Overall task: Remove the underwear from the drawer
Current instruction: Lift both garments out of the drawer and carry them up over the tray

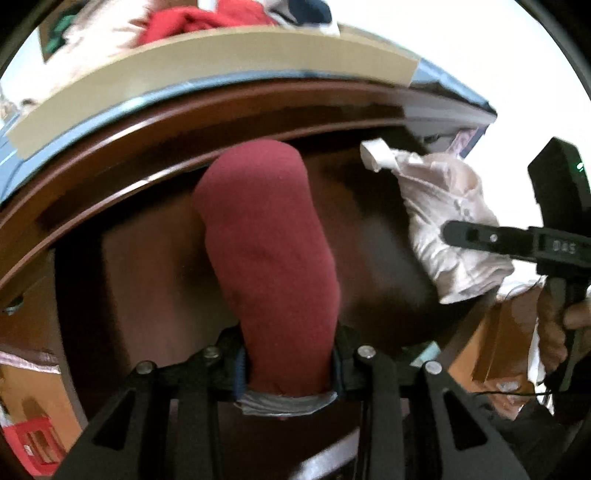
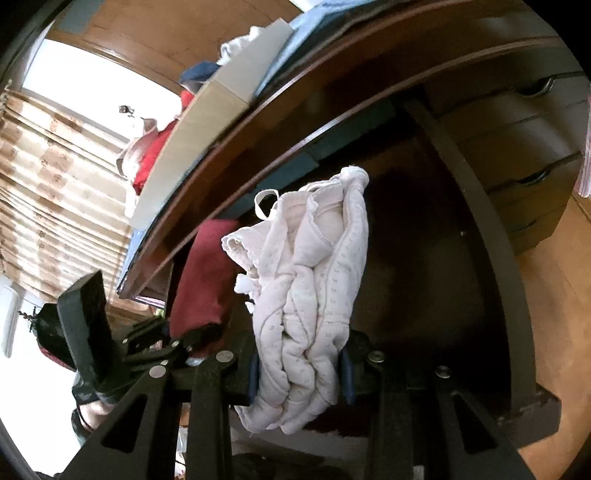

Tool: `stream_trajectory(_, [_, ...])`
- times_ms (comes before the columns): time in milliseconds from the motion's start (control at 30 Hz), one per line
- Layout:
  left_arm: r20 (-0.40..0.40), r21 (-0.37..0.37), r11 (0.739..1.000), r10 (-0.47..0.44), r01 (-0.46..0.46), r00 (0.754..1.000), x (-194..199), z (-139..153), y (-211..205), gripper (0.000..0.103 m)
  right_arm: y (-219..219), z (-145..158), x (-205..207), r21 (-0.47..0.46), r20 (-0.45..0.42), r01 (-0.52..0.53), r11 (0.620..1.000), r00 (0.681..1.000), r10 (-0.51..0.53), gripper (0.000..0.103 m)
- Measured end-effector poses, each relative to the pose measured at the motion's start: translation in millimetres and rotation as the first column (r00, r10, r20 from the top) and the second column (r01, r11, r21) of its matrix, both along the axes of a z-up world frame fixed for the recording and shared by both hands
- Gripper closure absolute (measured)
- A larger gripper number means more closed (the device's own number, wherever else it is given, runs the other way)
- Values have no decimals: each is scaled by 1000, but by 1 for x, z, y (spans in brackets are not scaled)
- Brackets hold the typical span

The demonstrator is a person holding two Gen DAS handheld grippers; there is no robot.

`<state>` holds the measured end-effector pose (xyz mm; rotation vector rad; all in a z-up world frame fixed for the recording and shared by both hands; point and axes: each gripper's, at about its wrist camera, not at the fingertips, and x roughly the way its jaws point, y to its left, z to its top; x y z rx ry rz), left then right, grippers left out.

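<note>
Two garments are up out of the drawer, one in each of the two grippers. The left gripper (image 1: 288,373) is clenched on a dark red underwear piece (image 1: 266,251), which stands up from its jaws above the open dark wooden drawer (image 1: 129,258). The right gripper (image 2: 301,373) is grasping a bunched white patterned underwear piece (image 2: 310,295), its folds spilling over both sides of the jaws. Both grippers tilt downward toward the drawer, side by side. Beyond, one cardboard box (image 1: 221,62) sits on the surface above, with red cloth (image 1: 199,22) past it.
</note>
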<state>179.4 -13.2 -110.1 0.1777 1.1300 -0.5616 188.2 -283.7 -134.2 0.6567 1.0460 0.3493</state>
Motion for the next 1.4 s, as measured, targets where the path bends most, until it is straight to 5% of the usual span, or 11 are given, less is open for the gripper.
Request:
stream_trajectory(367, [119, -22, 997, 73, -71, 990, -19, 51, 17, 70, 15, 21, -5, -34, 57, 21, 999, 998, -19, 68])
stream_trajectory(800, [175, -28, 995, 95, -92, 980, -26, 54, -1, 70, 37, 50, -26, -189, 142, 14, 982, 990, 13, 68])
stream_trajectory(1400, [215, -45, 995, 102, -94, 971, -56, 66, -4, 70, 49, 69, -64, -195, 215, 18, 981, 976, 25, 68])
